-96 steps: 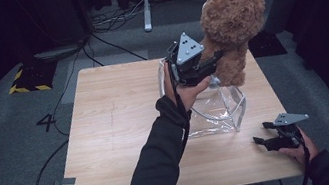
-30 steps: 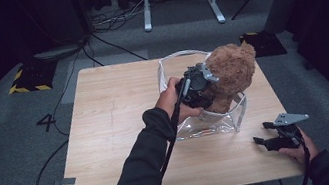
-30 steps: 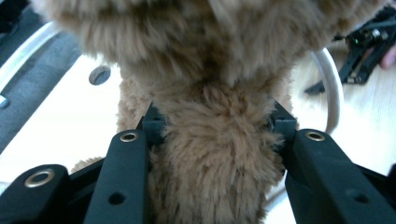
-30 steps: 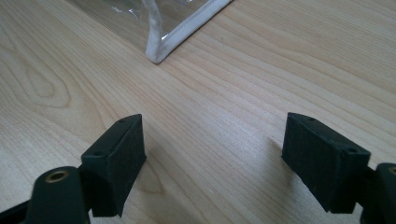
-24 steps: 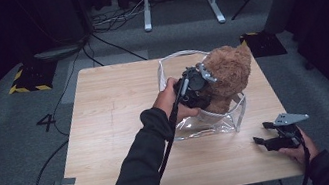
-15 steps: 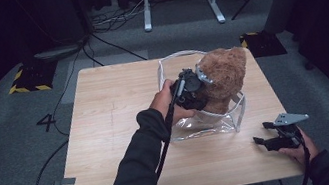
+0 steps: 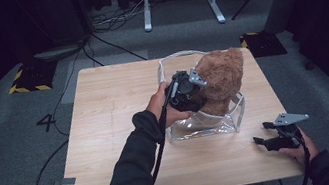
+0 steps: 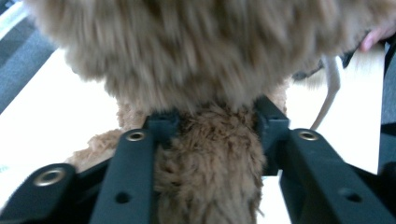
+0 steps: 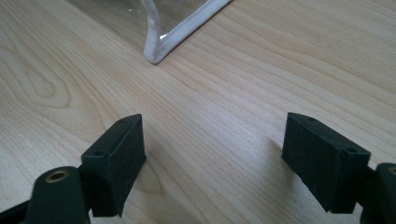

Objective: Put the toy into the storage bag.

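Now the left gripper (image 8: pixel 210 135) has its jaws clamped on a bear (image 7: pixel 221 80) (just been closing) inside the clear bag (image 7: pixel 208 124) on the bench (image 7: pixel 108 132); right gripper (image 9: pixel 212 154) rests wide open nearby.

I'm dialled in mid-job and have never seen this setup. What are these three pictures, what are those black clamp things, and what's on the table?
No robot arm here: a person holds a hand-operated two-jaw gripper in each hand. The high view looks down on the wooden table from above the person's side. The other two pictures come from cameras riding on the grippers, looking along their black jaws.

The left gripper is clamped on a brown teddy bear; in its own view the jaws pinch the fur from both sides, and they have just been closing further. The bear sits partly inside a clear plastic bag with white edging.

The right gripper rests near the table's right front corner, jaws wide open, holding nothing. Its view shows bare wood and a corner of the bag.
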Action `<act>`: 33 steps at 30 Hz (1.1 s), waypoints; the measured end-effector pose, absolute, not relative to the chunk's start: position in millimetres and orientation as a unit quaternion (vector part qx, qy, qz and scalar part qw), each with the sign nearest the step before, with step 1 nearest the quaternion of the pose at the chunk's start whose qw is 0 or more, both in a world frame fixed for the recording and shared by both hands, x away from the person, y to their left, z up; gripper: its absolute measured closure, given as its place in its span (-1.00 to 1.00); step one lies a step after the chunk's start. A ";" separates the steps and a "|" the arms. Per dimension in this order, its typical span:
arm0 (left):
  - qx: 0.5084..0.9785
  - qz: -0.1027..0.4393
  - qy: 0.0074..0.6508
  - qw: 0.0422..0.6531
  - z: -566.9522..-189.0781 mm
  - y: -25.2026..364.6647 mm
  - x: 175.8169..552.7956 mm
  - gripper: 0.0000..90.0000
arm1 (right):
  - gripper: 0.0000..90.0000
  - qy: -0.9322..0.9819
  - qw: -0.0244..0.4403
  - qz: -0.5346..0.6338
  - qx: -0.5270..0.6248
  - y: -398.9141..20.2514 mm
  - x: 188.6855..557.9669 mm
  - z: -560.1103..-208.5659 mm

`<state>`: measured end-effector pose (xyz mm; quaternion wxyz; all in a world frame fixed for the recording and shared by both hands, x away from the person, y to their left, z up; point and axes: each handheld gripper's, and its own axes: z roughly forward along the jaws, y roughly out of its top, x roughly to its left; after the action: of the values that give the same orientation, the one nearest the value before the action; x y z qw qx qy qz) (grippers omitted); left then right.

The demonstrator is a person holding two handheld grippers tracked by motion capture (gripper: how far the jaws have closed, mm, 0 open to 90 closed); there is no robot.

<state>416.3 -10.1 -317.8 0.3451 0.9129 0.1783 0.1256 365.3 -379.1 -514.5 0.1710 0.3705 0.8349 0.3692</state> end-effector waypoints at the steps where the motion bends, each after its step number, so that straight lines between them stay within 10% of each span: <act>1: 0.915 0.138 0.183 0.332 -318.2 -11.6 416.4 0.42 | -0.52 0.835 0.171 0.369 0.371 -379.1 365.3 -514.5; 33: 0.916 0.174 0.205 0.299 -319.3 -0.7 421.6 0.67 | -0.52 0.836 0.171 0.369 0.369 -379.7 365.0 -514.5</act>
<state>421.6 -0.7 -319.3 0.2987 0.9157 0.2048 0.1742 365.0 -379.7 -514.5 0.1712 0.3687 0.8356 0.3694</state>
